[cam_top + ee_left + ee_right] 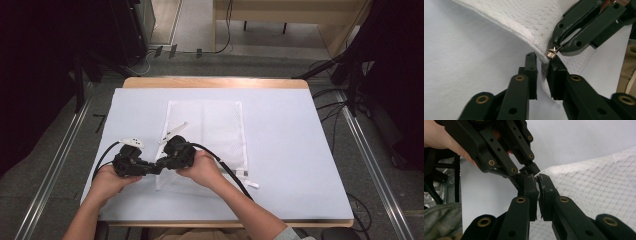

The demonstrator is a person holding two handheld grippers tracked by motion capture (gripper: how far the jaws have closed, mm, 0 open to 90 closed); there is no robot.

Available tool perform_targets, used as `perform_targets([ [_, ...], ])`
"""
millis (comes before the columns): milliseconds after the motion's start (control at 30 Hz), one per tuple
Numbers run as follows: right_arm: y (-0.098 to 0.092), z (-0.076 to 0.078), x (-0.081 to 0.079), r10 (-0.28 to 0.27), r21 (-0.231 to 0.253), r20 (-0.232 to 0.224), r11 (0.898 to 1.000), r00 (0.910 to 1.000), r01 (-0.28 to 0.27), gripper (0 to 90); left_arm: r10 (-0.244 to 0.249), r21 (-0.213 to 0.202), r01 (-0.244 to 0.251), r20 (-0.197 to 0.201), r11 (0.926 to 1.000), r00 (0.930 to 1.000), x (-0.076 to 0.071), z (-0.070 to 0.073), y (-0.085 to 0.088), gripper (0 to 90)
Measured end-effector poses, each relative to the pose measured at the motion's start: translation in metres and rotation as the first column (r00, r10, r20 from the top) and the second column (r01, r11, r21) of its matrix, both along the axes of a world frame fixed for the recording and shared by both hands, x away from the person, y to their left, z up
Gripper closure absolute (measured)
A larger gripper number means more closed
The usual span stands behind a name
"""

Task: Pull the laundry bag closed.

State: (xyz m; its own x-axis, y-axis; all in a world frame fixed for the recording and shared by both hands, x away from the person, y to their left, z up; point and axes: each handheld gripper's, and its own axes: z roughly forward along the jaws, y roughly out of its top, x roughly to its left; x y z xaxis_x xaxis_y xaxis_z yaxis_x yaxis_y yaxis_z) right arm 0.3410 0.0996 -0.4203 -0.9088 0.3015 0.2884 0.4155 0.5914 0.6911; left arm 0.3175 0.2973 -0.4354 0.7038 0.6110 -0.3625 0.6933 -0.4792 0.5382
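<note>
A white mesh bag (215, 125) lies flat on the table's pale cover, and both grippers meet at its near left corner. My left gripper (154, 169) comes in from the left; in the left gripper view its jaws (542, 67) pinch the bag's raised corner edge (544, 72). My right gripper (161, 164) faces it from the right. Its tips (557, 46) are shut on the small gold zipper pull (551, 53). In the right gripper view its own jaws (538, 182) stand closed at the mesh (594, 190), with the left gripper (530, 170) just beyond.
The pale cover (290, 150) spreads over a wooden table whose far edge (215, 82) shows. A black cable (227, 170) trails from the right gripper across the bag's near edge. Dark stands and cables sit on the floor at both sides.
</note>
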Motion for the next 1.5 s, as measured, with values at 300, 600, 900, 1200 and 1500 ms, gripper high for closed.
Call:
perform_targets([
  [300, -0.002, -0.007, 0.002, -0.007, 0.002, -0.036, 1.0, 0.9993, 0.007, 87.9, 0.017, 0.005, -0.017, -0.048, 0.9998, 0.9987, 0.001, -0.001, 0.0, 87.8],
  [600, -0.008, -0.016, 0.002, -0.027, 0.025, -0.034, 0.999, 0.9991, 0.027, 88.2, 0.031, 0.017, -0.03, -0.07, 0.9994, 0.9971, 0.003, 0.001, -0.002, 88.4],
  [900, -0.013, -0.021, 0.001, -0.031, 0.035, -0.034, 0.999, 0.9989, 0.032, 88.2, 0.026, 0.007, -0.025, -0.079, 0.9996, 0.9966, 0.003, 0.002, -0.001, 88.7],
  [1200, -0.021, -0.025, 0.002, -0.027, 0.011, -0.014, 1.0, 0.9995, 0.027, 88.3, 0.015, 0.016, -0.014, -0.077, 0.9998, 0.9969, 0.0, 0.003, 0.0, 88.8],
  [1500, -0.034, -0.031, 0.006, -0.042, -0.012, -0.015, 0.999, 0.999, 0.042, 88.2, 0.0, -0.009, -0.001, -0.04, 1.0, 0.9992, -0.002, 0.001, 0.002, 88.3],
])
